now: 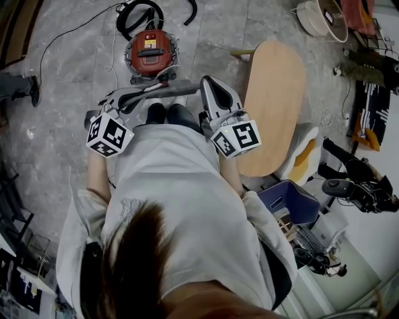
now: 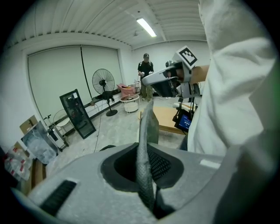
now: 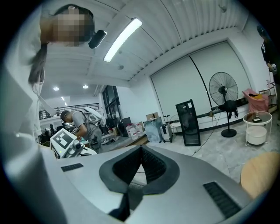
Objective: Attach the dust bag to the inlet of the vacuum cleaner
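The red vacuum cleaner (image 1: 149, 53) stands on the floor ahead of the person's knees. My left gripper (image 1: 126, 99) is shut on the grey dust bag (image 1: 168, 87), which reaches across toward my right gripper (image 1: 208, 81). In the left gripper view the bag (image 2: 147, 124) stands edge-on, a thin grey sheet pinched in the gripper (image 2: 148, 183). My right gripper (image 2: 164, 83) hovers just past the bag's far end there. In the right gripper view my right gripper (image 3: 141, 153) is shut with nothing between its pads.
A black hose (image 1: 140, 15) coils behind the vacuum. An oval wooden table (image 1: 274, 106) stands to the right, with a blue seat (image 1: 290, 202) nearer. A floor fan (image 2: 103, 83), a black glass cabinet (image 2: 78, 113) and a standing person (image 2: 145, 76) are across the room.
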Tool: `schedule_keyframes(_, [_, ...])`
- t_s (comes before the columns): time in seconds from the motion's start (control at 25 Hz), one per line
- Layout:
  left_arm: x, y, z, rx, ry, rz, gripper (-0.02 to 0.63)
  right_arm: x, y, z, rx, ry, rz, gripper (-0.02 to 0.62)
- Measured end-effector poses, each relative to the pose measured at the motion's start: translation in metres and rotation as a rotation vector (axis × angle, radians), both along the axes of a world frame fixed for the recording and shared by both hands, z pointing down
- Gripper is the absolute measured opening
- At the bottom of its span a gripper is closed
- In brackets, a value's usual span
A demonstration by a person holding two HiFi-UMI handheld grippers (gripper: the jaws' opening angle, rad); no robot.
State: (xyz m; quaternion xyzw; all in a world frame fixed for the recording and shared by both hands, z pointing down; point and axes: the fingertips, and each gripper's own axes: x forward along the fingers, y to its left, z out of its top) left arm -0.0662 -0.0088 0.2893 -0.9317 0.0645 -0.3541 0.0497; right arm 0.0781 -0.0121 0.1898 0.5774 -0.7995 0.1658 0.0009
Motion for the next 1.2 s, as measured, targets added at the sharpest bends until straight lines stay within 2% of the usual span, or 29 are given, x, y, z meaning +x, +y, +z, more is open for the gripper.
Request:
schedule_keyframes(0.24, [0.014, 0.0, -0.005, 0.003, -0.014, -0.054, 0.038, 0.009, -0.012, -0.003, 0.013, -0.002, -0.09, 0.002])
schedule_keyframes(0.4, [0.024, 0.004, -0.007, -0.007, -0.025, -0.083, 0.038, 0.009, -0.015, -0.007, 0.023, 0.048, -0.199, 0.002])
schedule_keyframes(0.6, [0.035, 0.012, -0.002, -0.01, -0.065, -0.087, 0.038, -0.003, -0.006, 0.011, -0.018, 0.205, -0.369, 0.003])
schedule_keyframes(0.92, [0.055, 0.031, 0.014, -0.038, -0.139, -0.055, 0.038, -0.023, 0.028, 0.059, -0.164, 0.39, -0.705, 0.125])
schedule_keyframes(1.12, [0.068, 0.043, 0.027, -0.054, -0.158, -0.026, 0.038, -0.026, 0.039, 0.088, -0.207, 0.577, -0.864, 0.127])
schedule_keyframes(1.2, [0.071, 0.049, 0.037, -0.057, -0.182, -0.005, 0.038, -0.028, 0.045, 0.104, -0.239, 0.62, -0.922, 0.13])
